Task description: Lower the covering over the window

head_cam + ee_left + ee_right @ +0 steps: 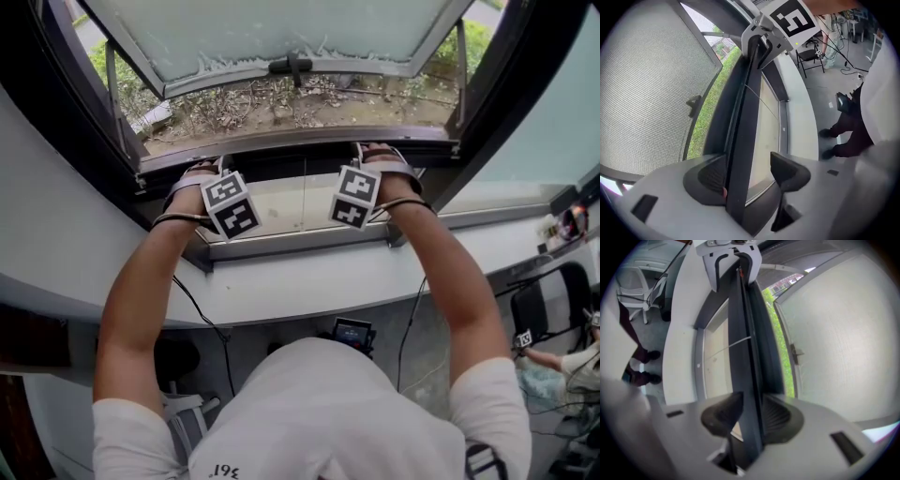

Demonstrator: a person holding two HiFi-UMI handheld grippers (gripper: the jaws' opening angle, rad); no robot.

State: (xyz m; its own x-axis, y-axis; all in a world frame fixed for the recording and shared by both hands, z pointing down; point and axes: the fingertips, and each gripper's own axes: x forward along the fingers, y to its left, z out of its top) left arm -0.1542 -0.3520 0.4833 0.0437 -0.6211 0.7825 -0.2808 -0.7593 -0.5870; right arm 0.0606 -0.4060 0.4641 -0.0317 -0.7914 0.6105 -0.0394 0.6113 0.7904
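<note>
2 grippers: left gripper (750,174), right gripper (746,416). 2 marker cubes (232,204). 1 dark bar (743,140). 1 window sash (272,33). 1 sash handle (292,66).

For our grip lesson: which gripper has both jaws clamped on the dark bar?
The right gripper: both jaws press the dark bar. On the left gripper the bar touches one jaw only; the other stands clear.

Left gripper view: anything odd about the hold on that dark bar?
Yes. The left tongs stand open round the dark bar: it touches one jaw, with a gap to the other. The right tongs are shut on it.
</note>
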